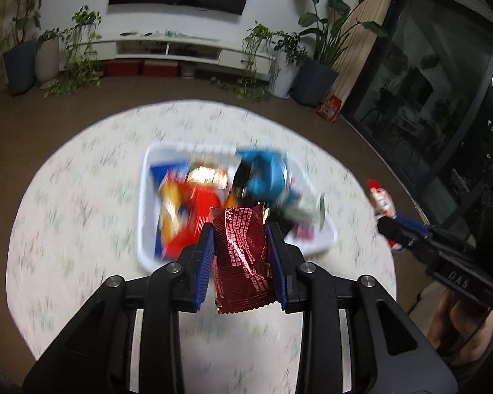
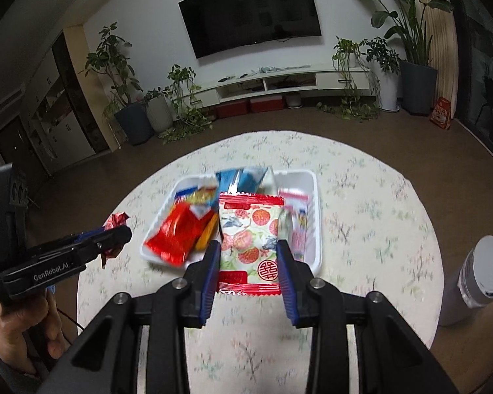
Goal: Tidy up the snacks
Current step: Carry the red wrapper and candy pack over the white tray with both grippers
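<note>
The tray (image 2: 314,216) of snacks is sitting mid-table (image 2: 378,229), holding a red-orange packet (image 2: 174,236) at its 8 o'clock and a blue packet (image 2: 240,179) at 12. The left gripper (image 1: 240,229) is clamping a dark red packet (image 1: 243,256) above the tray's near edge. The right gripper (image 2: 248,246) is pinching a floral packet (image 2: 249,236) over the tray's near side. A grey cylinder (image 2: 476,275) is standing at 3 o'clock beside the table.

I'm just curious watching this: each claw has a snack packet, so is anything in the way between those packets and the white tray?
Nothing visible blocks them. The dark red packet in the left gripper and the flowered packet in the right gripper hang above the white tray.
</note>
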A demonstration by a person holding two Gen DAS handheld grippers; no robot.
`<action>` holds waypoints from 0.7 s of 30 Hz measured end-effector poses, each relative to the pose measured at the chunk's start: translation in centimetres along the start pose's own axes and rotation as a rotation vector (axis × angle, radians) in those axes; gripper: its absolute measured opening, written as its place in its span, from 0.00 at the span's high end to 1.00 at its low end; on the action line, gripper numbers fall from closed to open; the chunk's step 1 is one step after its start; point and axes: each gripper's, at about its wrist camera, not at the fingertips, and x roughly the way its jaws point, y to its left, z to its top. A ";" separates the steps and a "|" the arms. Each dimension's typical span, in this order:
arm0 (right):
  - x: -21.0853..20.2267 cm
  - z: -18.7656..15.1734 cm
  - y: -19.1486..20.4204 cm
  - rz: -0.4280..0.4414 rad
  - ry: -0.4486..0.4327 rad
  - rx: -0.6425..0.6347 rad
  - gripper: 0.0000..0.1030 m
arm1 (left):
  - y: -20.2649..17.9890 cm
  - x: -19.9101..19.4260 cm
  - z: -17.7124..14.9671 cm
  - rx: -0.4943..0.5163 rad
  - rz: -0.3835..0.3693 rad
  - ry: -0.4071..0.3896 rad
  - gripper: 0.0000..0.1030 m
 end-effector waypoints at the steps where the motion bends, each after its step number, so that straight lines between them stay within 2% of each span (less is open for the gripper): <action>1: 0.7 0.9 -0.2 0.008 0.007 0.011 0.65 | -0.1 0.5 0.9 0.003 0.000 0.001 0.72; 5: 4.2 3.6 -1.1 0.006 0.054 0.047 0.65 | 0.0 3.7 3.2 -0.011 0.007 0.023 0.72; 9: 6.7 4.5 -1.0 -0.005 0.086 0.043 0.65 | 1.0 7.3 4.3 -0.034 0.020 0.061 0.72; 16: 11.2 5.1 -2.1 -0.048 0.150 0.059 0.65 | 1.8 11.3 4.0 -0.044 0.025 0.096 0.72; 21: 13.2 5.1 -2.4 -0.070 0.186 0.041 0.65 | 2.2 12.7 3.9 -0.039 0.025 0.087 0.71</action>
